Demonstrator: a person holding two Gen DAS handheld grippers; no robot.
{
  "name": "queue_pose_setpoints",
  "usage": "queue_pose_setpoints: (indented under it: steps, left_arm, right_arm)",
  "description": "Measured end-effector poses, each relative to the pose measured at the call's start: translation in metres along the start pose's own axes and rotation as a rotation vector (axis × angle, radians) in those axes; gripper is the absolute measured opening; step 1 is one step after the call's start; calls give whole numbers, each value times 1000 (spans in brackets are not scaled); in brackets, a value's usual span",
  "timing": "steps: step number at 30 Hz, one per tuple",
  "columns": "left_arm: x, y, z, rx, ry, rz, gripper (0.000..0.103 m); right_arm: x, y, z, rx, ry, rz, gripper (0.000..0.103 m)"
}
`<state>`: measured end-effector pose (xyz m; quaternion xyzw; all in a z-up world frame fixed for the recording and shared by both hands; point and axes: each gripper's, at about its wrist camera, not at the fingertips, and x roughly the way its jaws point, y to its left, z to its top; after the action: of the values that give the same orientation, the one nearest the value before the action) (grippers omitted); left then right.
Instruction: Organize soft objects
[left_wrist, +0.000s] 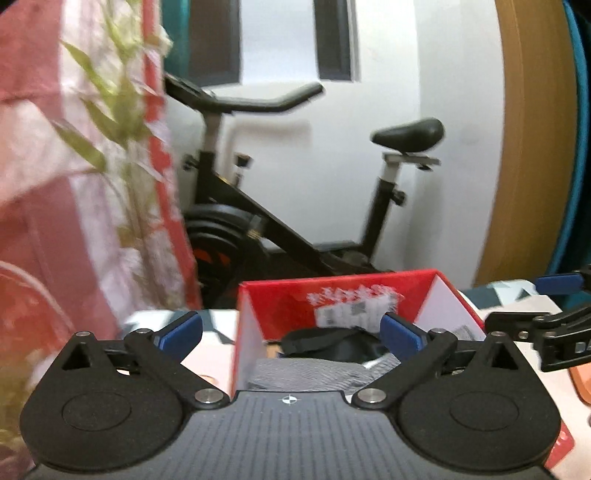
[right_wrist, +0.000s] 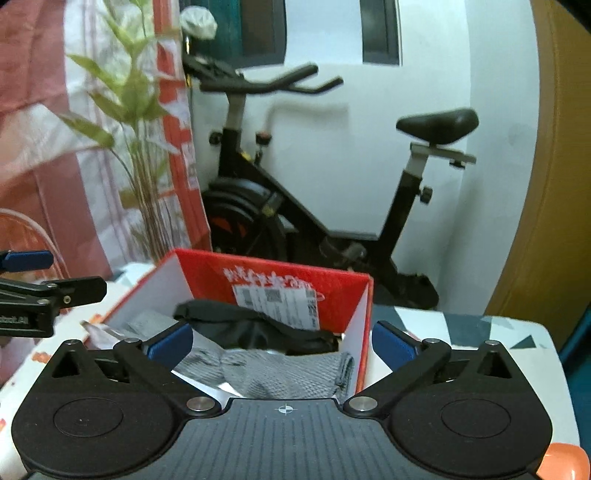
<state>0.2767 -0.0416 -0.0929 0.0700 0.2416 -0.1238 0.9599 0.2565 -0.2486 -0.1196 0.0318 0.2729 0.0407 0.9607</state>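
Observation:
A red cardboard box (left_wrist: 288, 306) (right_wrist: 207, 273) with white inner side walls stands open on the patterned table. Inside it a grey knitted cloth (left_wrist: 306, 373) (right_wrist: 280, 373) lies at the near end, and a black fabric item (left_wrist: 325, 343) (right_wrist: 258, 325) sits behind it by a shipping label. My left gripper (left_wrist: 291, 332) hovers over the box's near end, open, with nothing between its blue pads. My right gripper (right_wrist: 282, 345) is likewise open and empty above the grey cloth. Each gripper shows at the edge of the other's view: the right gripper (left_wrist: 535, 301) and the left gripper (right_wrist: 51, 277).
A black exercise bike (right_wrist: 295, 206) stands behind the table against a white wall. On the left are a leafy plant (right_wrist: 129, 110) and a pink curtain (left_wrist: 44, 184). A wooden panel (right_wrist: 554, 184) stands at the right. An orange object (right_wrist: 565, 461) sits near the table's front right.

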Motion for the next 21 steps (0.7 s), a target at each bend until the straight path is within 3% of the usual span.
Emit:
queue_pose_setpoints:
  steps: [5, 9, 14, 21]
  left_arm:
    - [-32, -7, 4, -9, -26, 49, 103]
    - [-59, -3, 4, -57, -50, 6, 103]
    - [-90, -6, 3, -66, -92, 17, 103]
    - [-137, -19, -5, -35, -121, 38, 103]
  right_arm:
    - [-35, 9, 3, 26, -56, 5, 103]
    - [-63, 19, 2, 21, -99, 4, 103]
    - [-94, 36, -3, -28, -147, -26, 103]
    - [-139, 44, -15, 18, -195, -41, 103]
